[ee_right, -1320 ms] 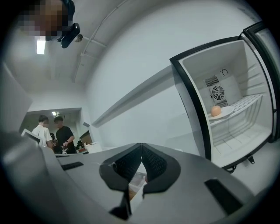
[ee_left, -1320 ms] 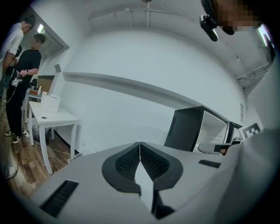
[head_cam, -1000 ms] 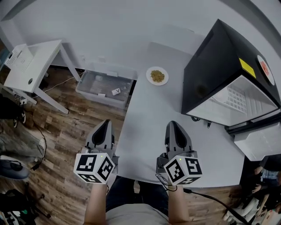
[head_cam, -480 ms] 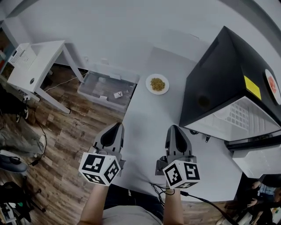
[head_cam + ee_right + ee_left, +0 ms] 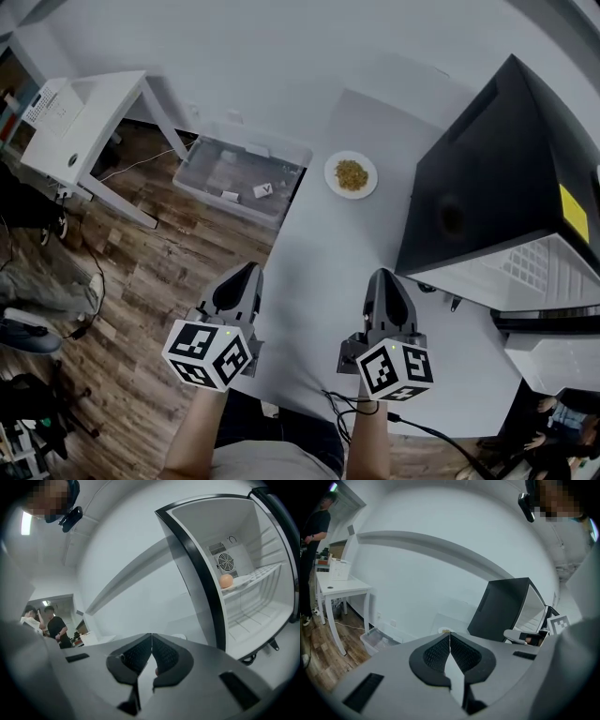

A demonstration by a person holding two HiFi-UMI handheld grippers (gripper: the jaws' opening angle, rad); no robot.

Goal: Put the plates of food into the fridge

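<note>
Table point(image 5: 314, 281) with food plate point(image 5: 351, 175), fridge point(image 5: 497, 178)

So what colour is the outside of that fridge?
The fridge is black outside, white inside; clearest in the head view.

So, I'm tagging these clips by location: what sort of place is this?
Probably an office or lab room, not a home kitchen: a small black fridge stands open on a plain grey table, near a white desk and a clear storage bin.

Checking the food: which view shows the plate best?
Head view: the whole plate of food shows from above. Left gripper view catches only a sliver over the tool; the right gripper view, hardly anything.
</note>
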